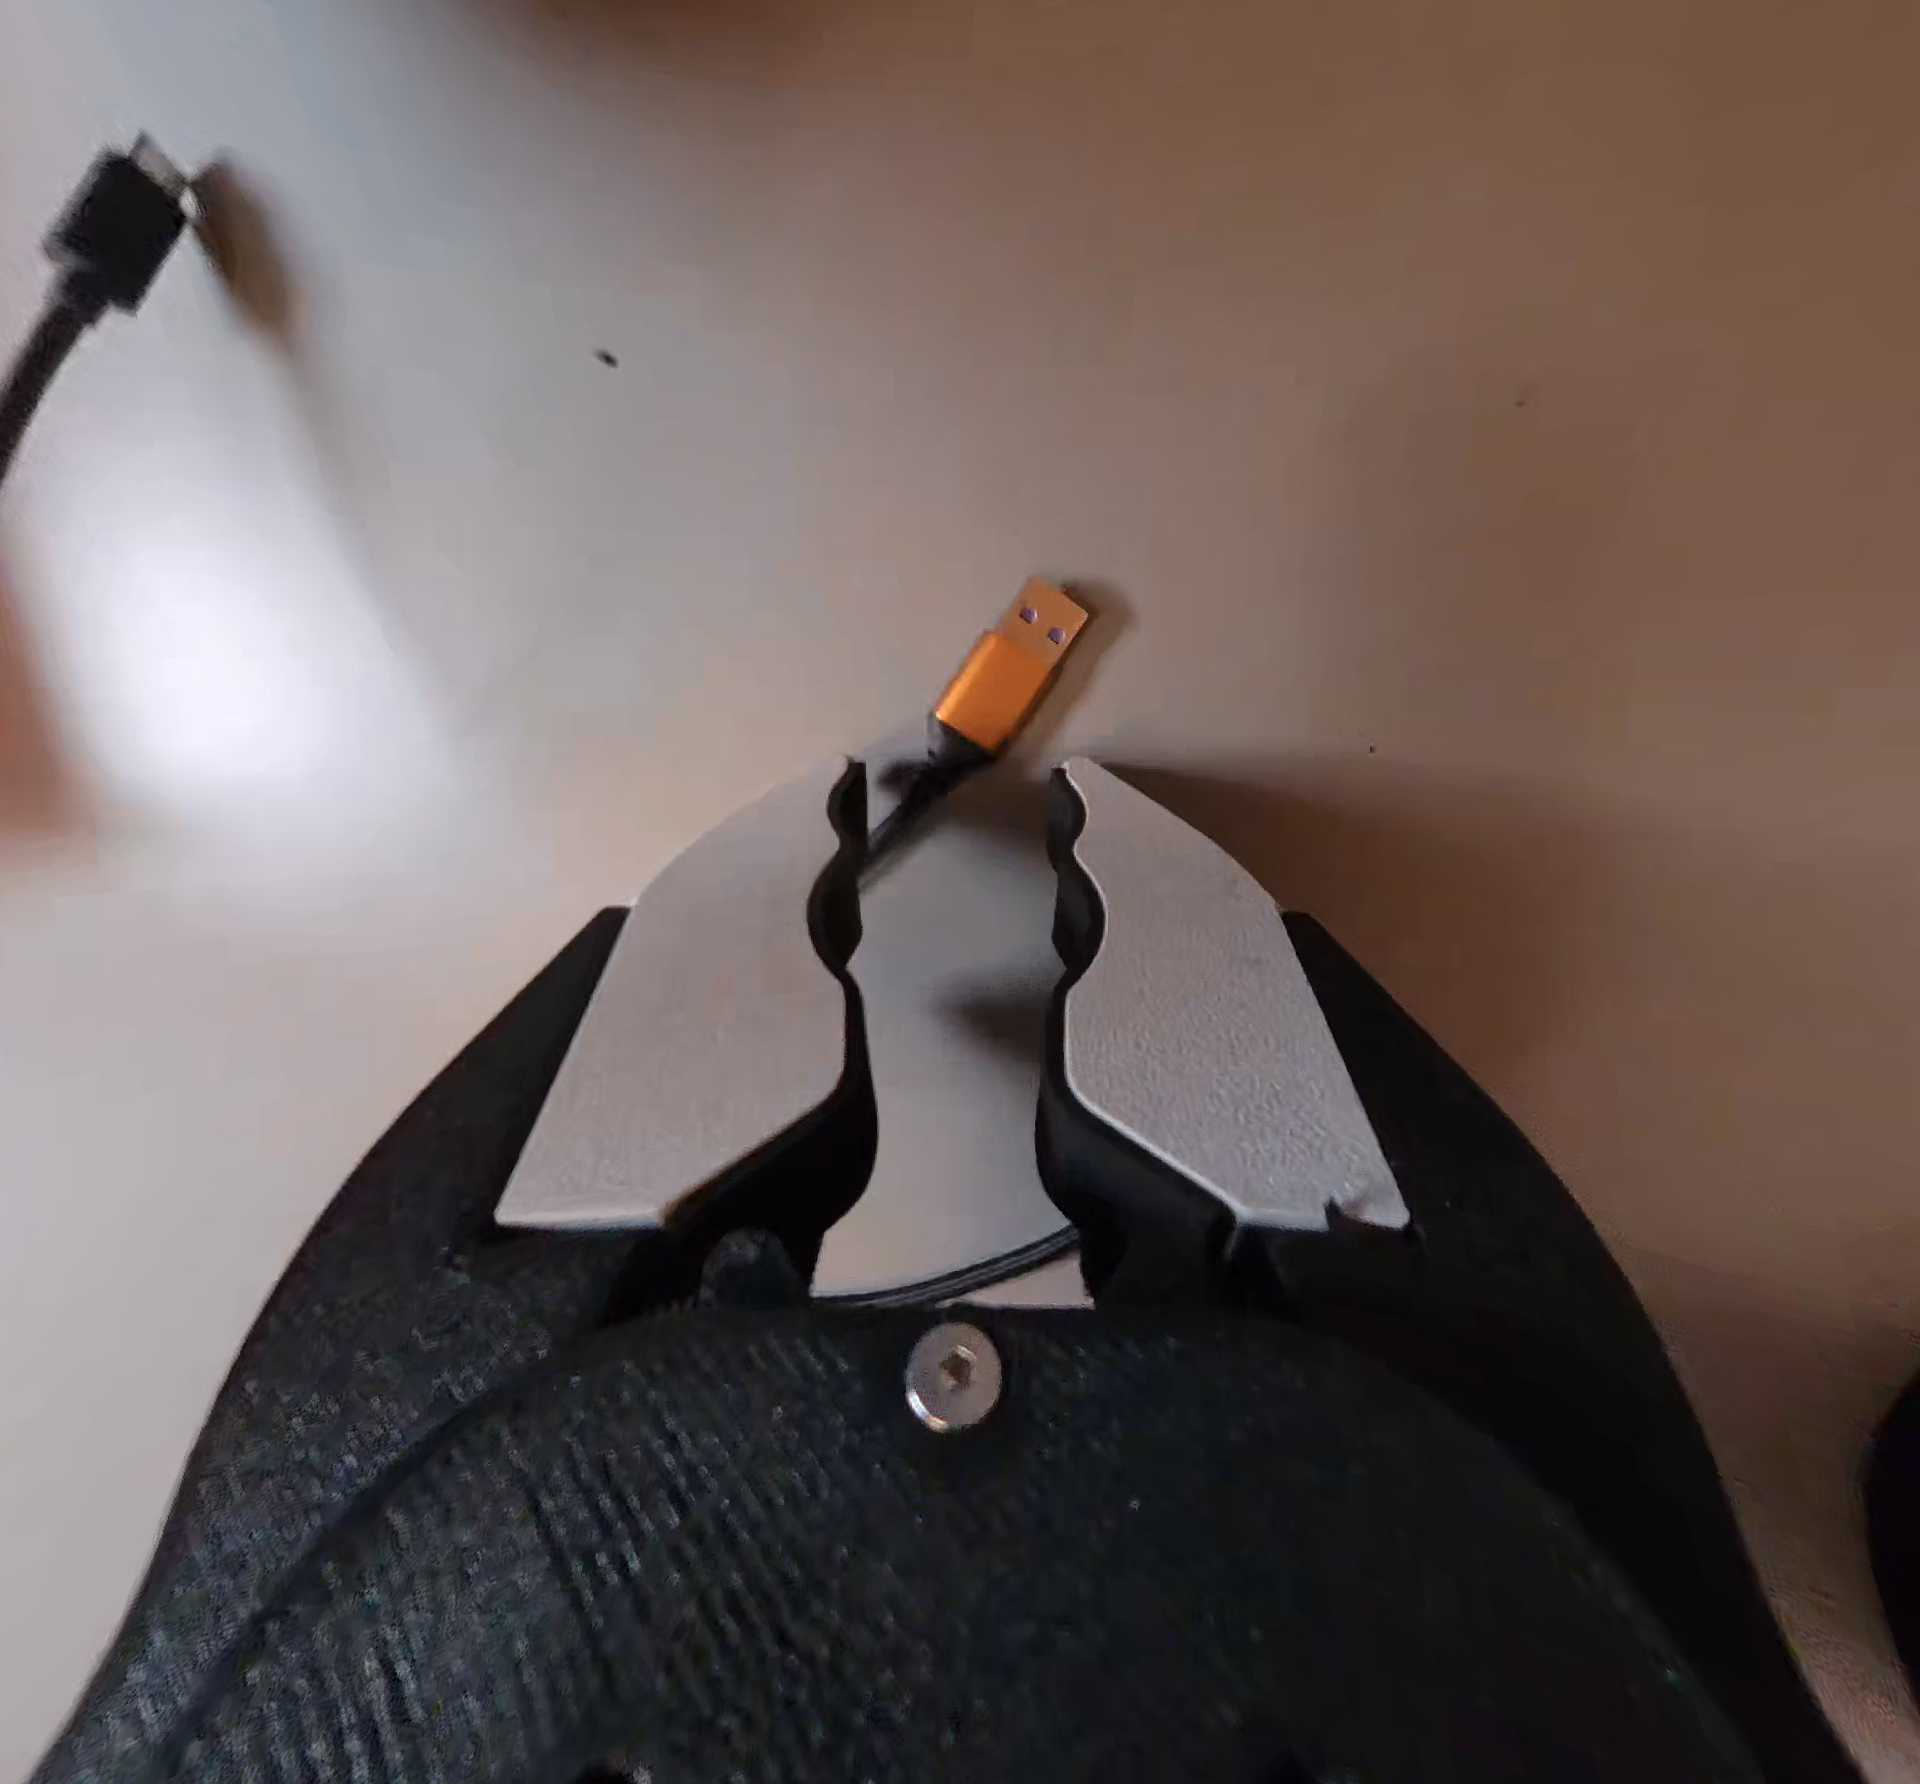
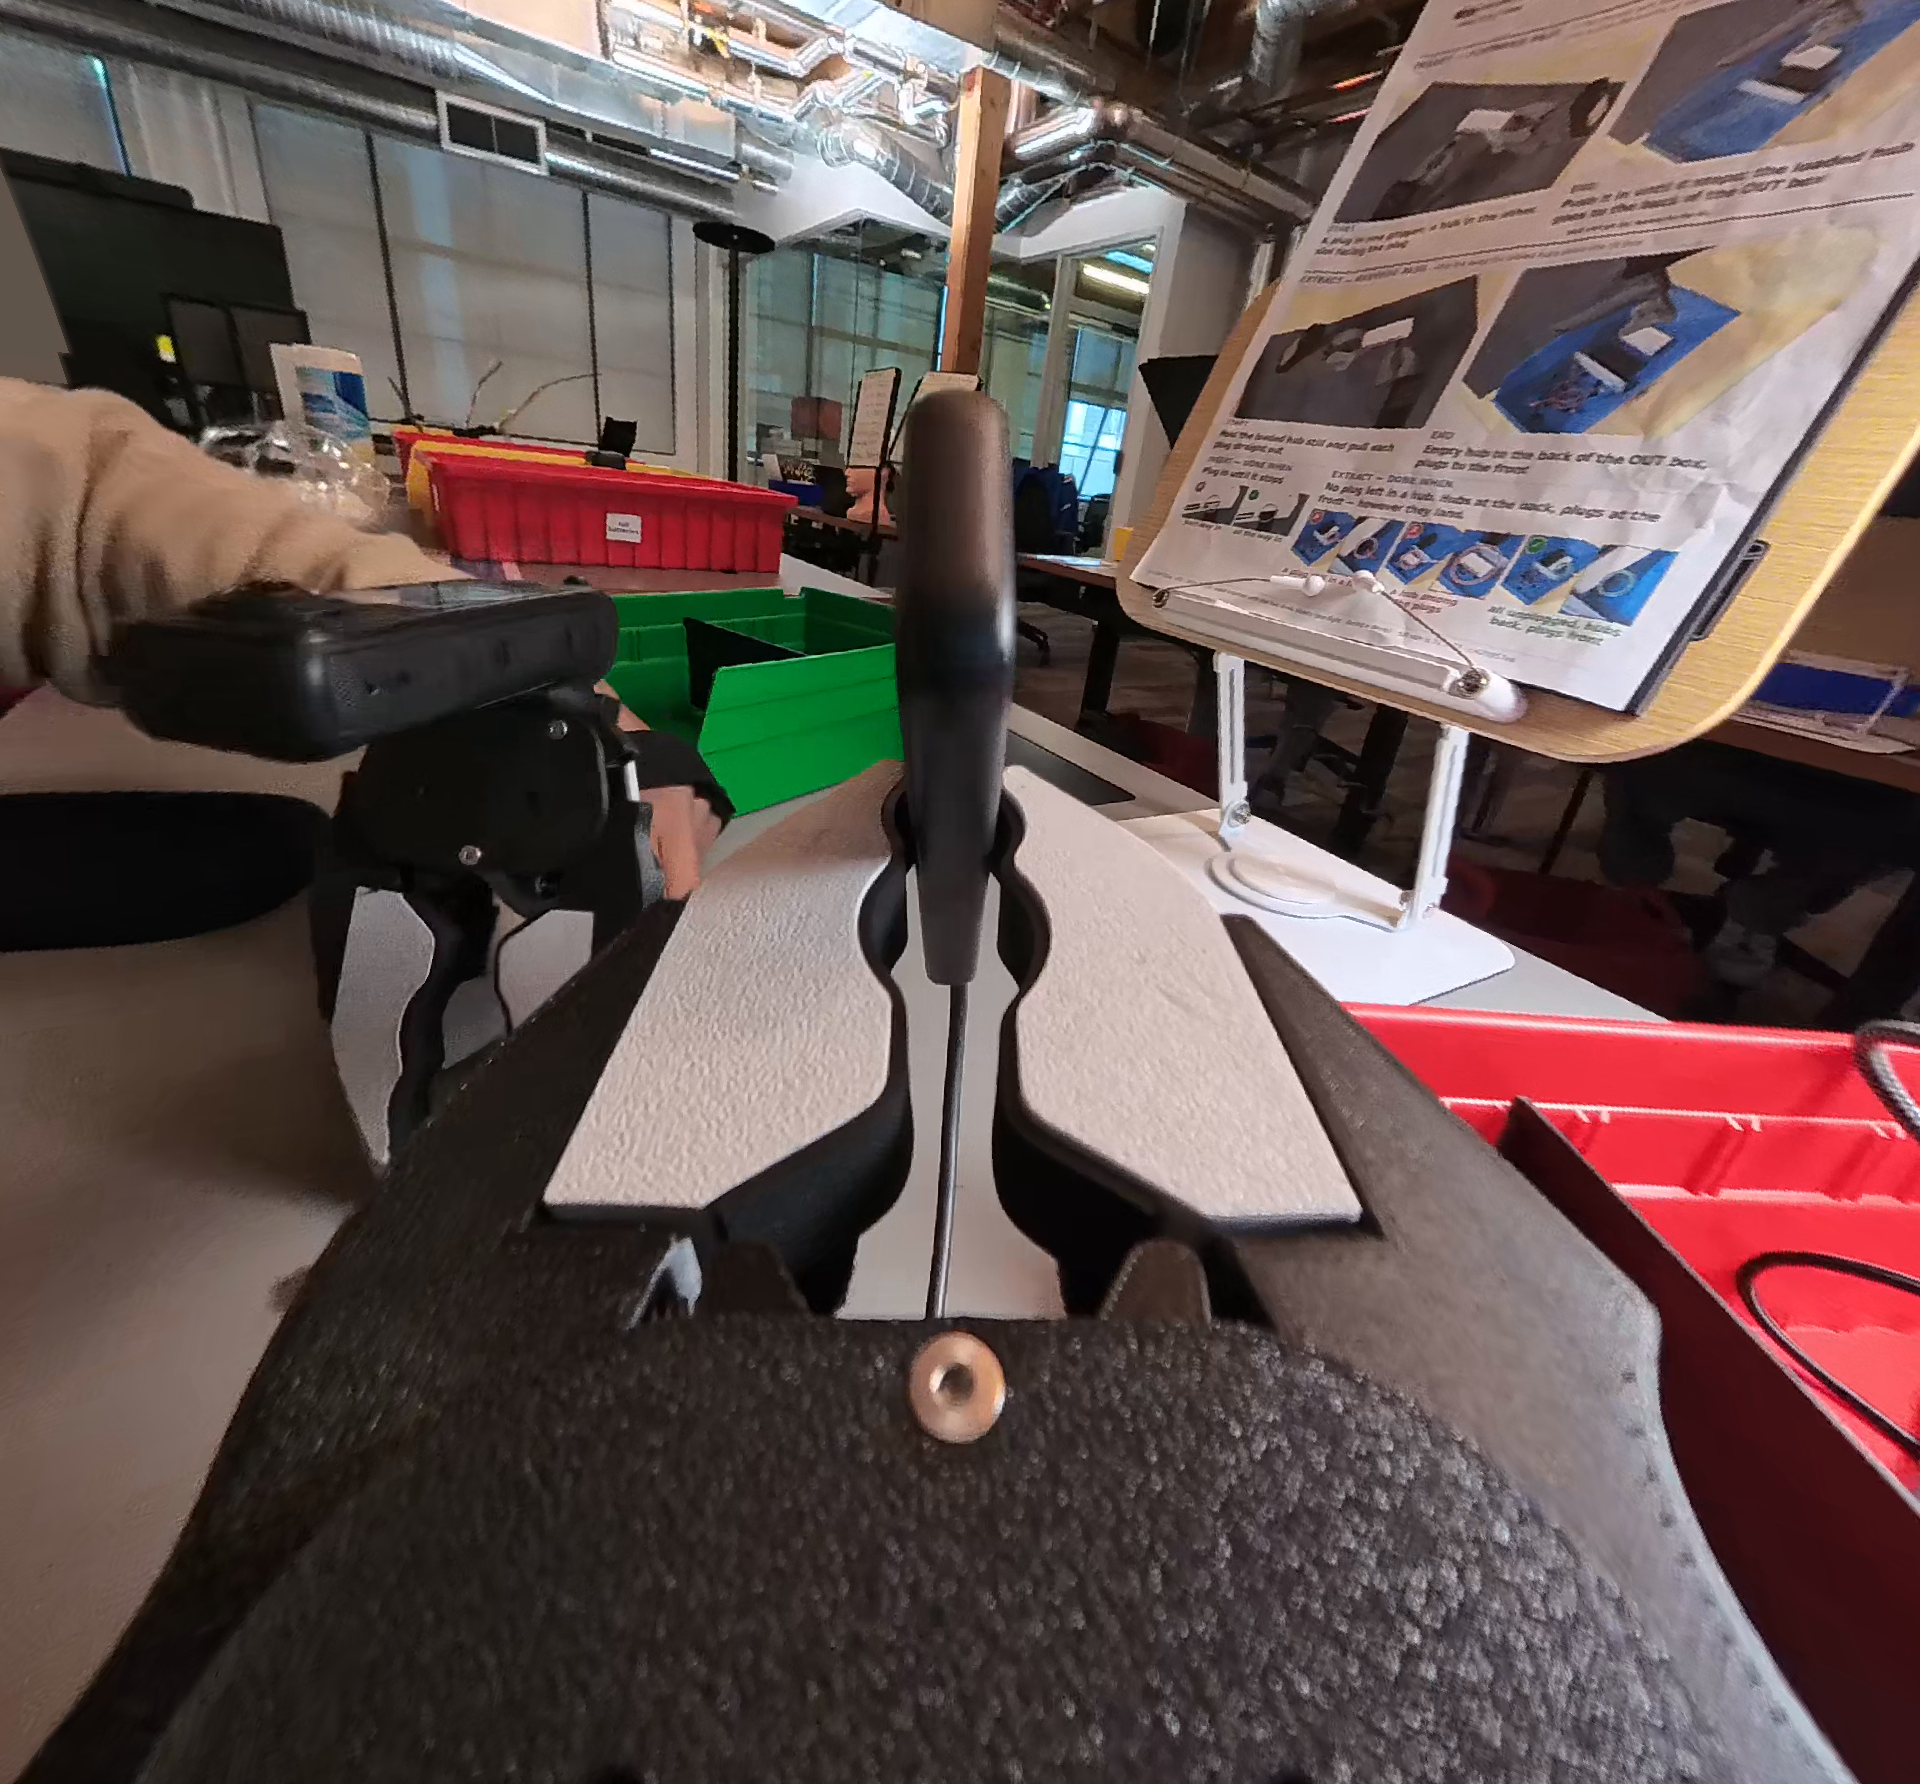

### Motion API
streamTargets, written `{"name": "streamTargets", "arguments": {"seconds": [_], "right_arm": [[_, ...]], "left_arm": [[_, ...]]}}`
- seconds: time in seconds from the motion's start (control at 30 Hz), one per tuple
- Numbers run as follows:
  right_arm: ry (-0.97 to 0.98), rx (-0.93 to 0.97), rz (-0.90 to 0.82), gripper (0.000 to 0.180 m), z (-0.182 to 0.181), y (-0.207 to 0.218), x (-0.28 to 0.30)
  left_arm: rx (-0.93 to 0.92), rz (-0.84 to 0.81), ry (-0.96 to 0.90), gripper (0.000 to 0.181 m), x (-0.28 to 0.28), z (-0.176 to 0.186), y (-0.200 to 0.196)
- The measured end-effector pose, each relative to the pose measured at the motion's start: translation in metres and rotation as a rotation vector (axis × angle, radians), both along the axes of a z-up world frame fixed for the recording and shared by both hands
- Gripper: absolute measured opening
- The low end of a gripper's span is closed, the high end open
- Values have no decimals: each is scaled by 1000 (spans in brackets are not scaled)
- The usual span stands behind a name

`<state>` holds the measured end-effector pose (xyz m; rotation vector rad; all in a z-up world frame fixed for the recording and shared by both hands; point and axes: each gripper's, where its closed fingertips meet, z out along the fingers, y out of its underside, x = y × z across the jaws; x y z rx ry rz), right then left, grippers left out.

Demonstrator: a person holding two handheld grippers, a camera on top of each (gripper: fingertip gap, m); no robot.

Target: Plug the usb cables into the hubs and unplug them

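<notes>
1. Below the left gripper (image 1: 956, 768), on a pale, smooth tabletop (image 1: 1351, 332), lies an orange metal USB plug (image 1: 1008, 669) with a thin black cord that runs back between the two grey fingers.
2. Its jaws stand apart with a clear gap; the cord passes close to the left finger (image 1: 727, 986), and whether they touch cannot be told. The plug itself sits just beyond the fingertips, ungripped.
3. Toward the left edge of the same view a blurred black USB plug (image 1: 114, 228) on a thick black cable hangs above the table, well apart from the orange one.
4. In the right wrist view the right gripper (image 2: 954, 846) is clamped on a flat black oblong hub (image 2: 956, 654), which stands upright and edge-on between the fingertips; a thin black cord runs from its lower end back toward the gripper body.
5. To the left, a person's hand in a beige sleeve (image 2: 125, 519) holds the other gripper's black body low over the table.
6. A green plastic bin (image 2: 800, 685) stands behind, a red plastic bin (image 2: 1621, 1111) with dividers lies at right, and a wooden stand bearing a printed instruction sheet (image 2: 1558, 332) rises behind it.
</notes>
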<state>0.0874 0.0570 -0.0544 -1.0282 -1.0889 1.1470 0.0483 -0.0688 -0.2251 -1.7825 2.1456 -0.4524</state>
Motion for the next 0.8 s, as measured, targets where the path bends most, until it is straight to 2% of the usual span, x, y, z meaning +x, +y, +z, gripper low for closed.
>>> {"name": "streamTargets", "arguments": {"seconds": [0.17, 0.27, 0.37, 0.6, 0.7, 0.8], "right_arm": [[14, -27, 3, 12, 0, 4, 2], [11, -21, 2, 12, 0, 3, 2], [11, -23, 10, 12, 0, 2, 1], [-17, -14, 48, 12, -5, -7, -5], [-30, -16, 71, 12, -8, -11, -8], [-47, -17, 104, 12, -12, -17, -12]], "left_arm": [[-73, -19, 17, 13, 2, -2, 1], [-63, 82, -5, 8, 1, -2, 8], [-82, 258, -28, 8, -9, -1, 15], [-332, 677, -376, 7, -36, 27, 20], [-454, 761, -596, 7, -39, 48, 16], [-567, 789, -730, 7, -39, 62, 9]]}}
